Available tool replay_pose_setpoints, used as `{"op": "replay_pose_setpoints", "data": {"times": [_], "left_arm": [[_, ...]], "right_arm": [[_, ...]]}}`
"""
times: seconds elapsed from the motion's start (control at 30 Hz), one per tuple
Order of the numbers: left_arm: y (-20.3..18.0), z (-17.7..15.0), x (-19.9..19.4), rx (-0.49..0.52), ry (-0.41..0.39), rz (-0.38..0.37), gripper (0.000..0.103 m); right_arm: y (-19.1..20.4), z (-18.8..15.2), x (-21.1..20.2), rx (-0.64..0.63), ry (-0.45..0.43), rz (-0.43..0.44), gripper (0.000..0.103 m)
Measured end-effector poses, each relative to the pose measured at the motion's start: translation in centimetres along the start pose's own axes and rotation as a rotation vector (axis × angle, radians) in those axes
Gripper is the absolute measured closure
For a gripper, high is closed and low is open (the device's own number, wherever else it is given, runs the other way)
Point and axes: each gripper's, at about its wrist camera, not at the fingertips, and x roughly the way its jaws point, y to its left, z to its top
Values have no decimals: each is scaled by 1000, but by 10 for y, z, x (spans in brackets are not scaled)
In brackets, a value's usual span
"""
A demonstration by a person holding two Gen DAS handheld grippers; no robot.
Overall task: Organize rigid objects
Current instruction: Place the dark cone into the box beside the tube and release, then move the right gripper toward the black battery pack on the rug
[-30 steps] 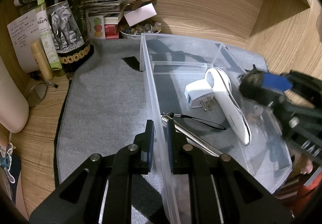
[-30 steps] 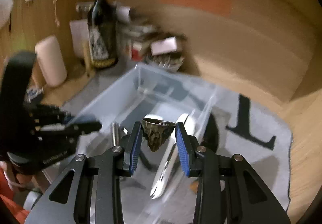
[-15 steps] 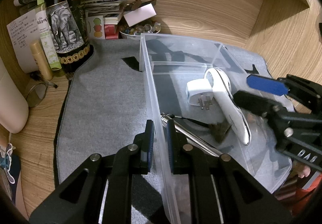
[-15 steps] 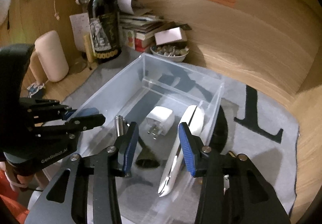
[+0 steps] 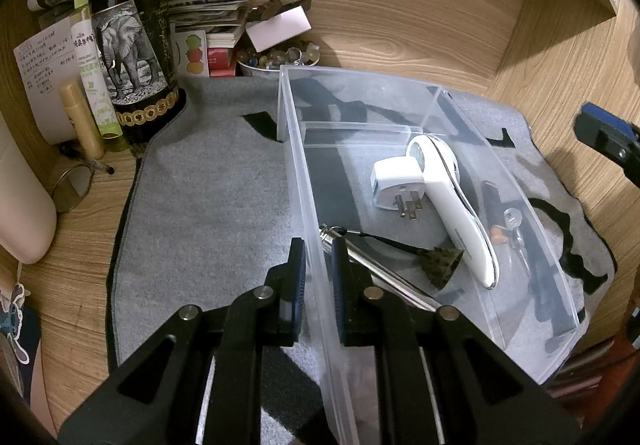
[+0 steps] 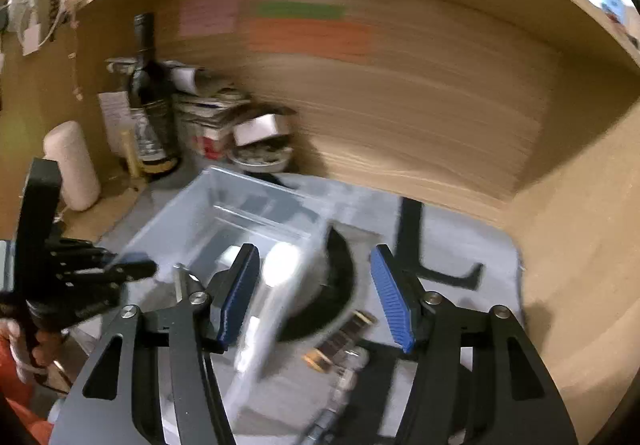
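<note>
Pinching the near wall of the clear bin [image 5: 304, 181], the left gripper [image 5: 318, 277] has one finger outside and one inside, jaws nearly together on the plastic, probably steadying the bin for loading; inside lie a white charger [image 5: 394, 185], white handheld device [image 5: 452, 201], metal rod [image 5: 372, 261] and dark cone-shaped piece [image 5: 440, 263]; keys [image 5: 510, 223] lie beyond the far wall.

Right view, blurred: right gripper [image 6: 316, 297] is wide apart, empty, above the bin's [image 6: 192, 201] far edge; small items [image 6: 340, 341] sit on the grey mat [image 6: 492, 257] below.
</note>
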Motion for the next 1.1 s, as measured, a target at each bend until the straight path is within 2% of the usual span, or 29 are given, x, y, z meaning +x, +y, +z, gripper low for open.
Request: {"op": "replay_pose_setpoints", "data": {"times": [0.27,0.53,0.77,0.83,0.9,0.97,1.1], "left_arm": [[0,0,0,-1,0,-1,92],[2,-1,0,0,2,1,91],[3,-1,0,-1,2,-4,91],[3,-2,0,-1,2,-5,91],[4,-2,-1,-1,2,-5,91],[4,-3,0,-2,2,-6,91],[4,-3,0,-2,1,-5,91]], "right_arm": [[-36,-44,5,110,124,-59,48],[-37,-89,17,224,230,3,48],[-29,-109,31,240,300,30,48],[-29,-114,33,249,316,33,56],[-30,-118,35,258,325,44,73],[-31,-118,32,263,313,42,81],[-31,-114,25,247,281,19,82]]}}
